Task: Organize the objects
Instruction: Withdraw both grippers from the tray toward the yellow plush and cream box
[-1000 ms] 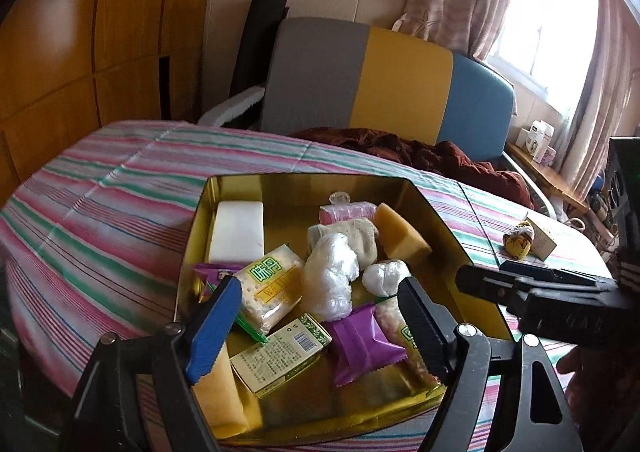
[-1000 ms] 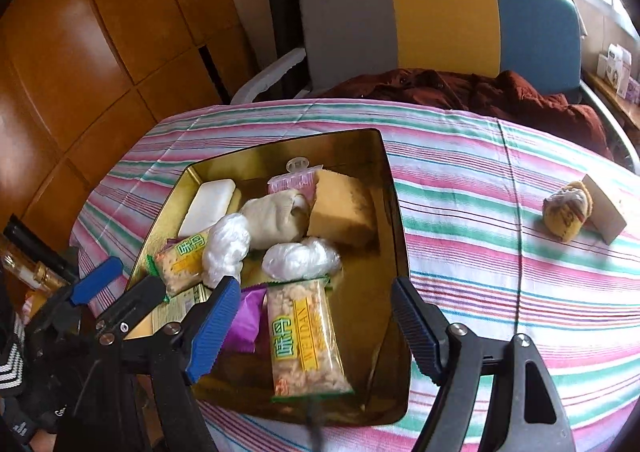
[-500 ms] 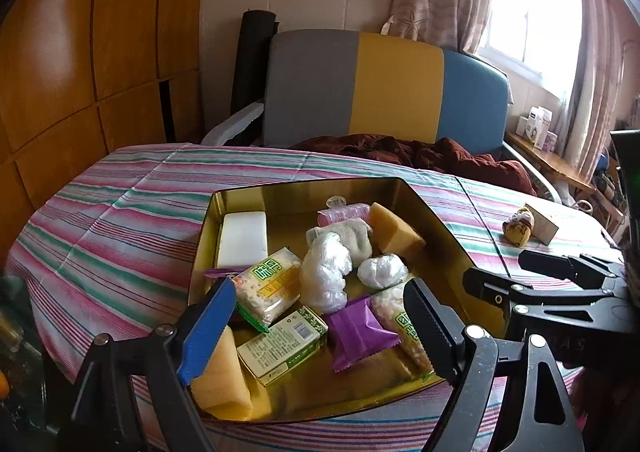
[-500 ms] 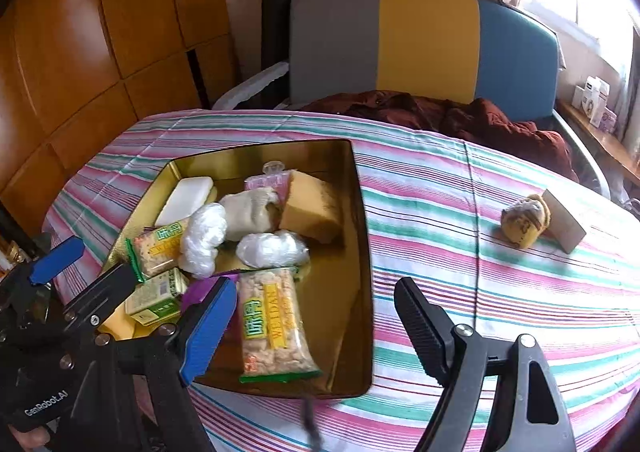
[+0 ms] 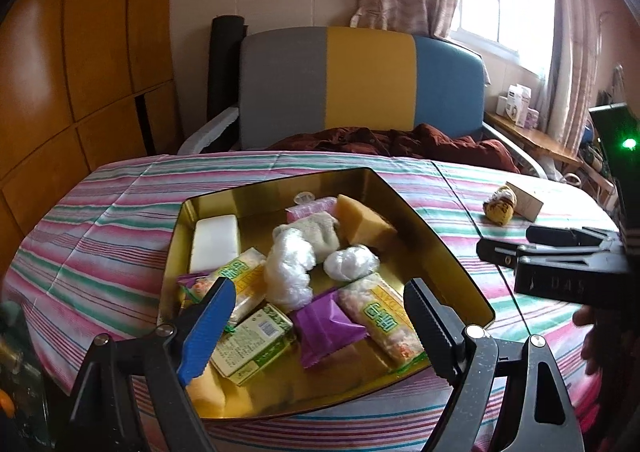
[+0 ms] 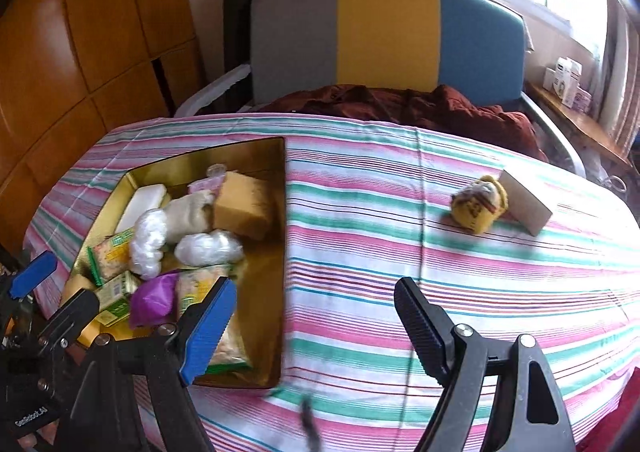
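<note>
Gold-coloured metal fills the middle of my left wrist view: an open tin (image 5: 436, 236) sits on the striped tablecloth (image 5: 100, 228), packed with goods. I note a white bar (image 5: 215, 242) at its far left, a tan sponge block (image 5: 366, 226) at the far right, two clumps of clear plastic wrap (image 5: 288, 270), a purple sachet (image 5: 326, 322), a green-and-white carton (image 5: 252, 342) and two yellow snack packs, one of them (image 5: 380, 322) along the right wall. My left gripper (image 5: 318, 326) hangs over the near end of the tin, its jaws having just widened; they stand apart with nothing pinched between them. Off to the right, the right gripper (image 5: 532, 242) shows side-on above the cloth.

From the right wrist view, the right gripper (image 6: 314, 318) is likewise spread (it too has just been opening) and empty, poised above the tin's right wall (image 6: 285, 252) and bare cloth. Well apart from the tin, at the far right of the table, a small yellow plush toy (image 6: 478, 206) lies touching a pale cardboard box (image 6: 526, 204). A tricolour chair back (image 6: 386, 38) stands beyond the table.
</note>
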Available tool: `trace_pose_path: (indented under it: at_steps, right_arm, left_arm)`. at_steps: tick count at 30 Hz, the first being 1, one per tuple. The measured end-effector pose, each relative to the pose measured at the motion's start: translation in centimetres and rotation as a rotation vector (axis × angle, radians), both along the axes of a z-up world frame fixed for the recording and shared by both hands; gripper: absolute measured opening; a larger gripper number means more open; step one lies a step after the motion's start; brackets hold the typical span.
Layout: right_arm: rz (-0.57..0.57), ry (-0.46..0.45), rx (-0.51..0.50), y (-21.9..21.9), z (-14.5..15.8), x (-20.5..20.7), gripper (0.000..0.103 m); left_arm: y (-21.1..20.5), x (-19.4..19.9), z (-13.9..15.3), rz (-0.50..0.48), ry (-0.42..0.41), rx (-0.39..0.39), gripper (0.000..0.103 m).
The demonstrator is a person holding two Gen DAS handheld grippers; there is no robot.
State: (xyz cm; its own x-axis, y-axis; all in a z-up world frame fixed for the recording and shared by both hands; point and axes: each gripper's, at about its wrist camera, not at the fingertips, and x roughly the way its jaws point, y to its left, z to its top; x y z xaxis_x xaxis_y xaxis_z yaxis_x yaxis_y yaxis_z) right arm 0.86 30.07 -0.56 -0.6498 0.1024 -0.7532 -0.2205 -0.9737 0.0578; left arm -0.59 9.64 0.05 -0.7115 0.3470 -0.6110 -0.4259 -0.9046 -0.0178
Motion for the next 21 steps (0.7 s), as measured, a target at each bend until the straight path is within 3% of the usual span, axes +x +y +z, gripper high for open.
trace_pose_path:
  at_steps: [10,21]
  right_arm:
    - [-0.090,-0.011,0.012,5.8,1.2,0.5,0.084]
    - [-0.294,0.023,0.039,15.8,3.3,1.1,0.085]
  left_arm:
    - [2.7,0.5,-0.3,-0.078,-0.003,-0.032,0.087]
    - [5.7,0.6,-0.5,-0.152,-0.013,-0.063,0.091]
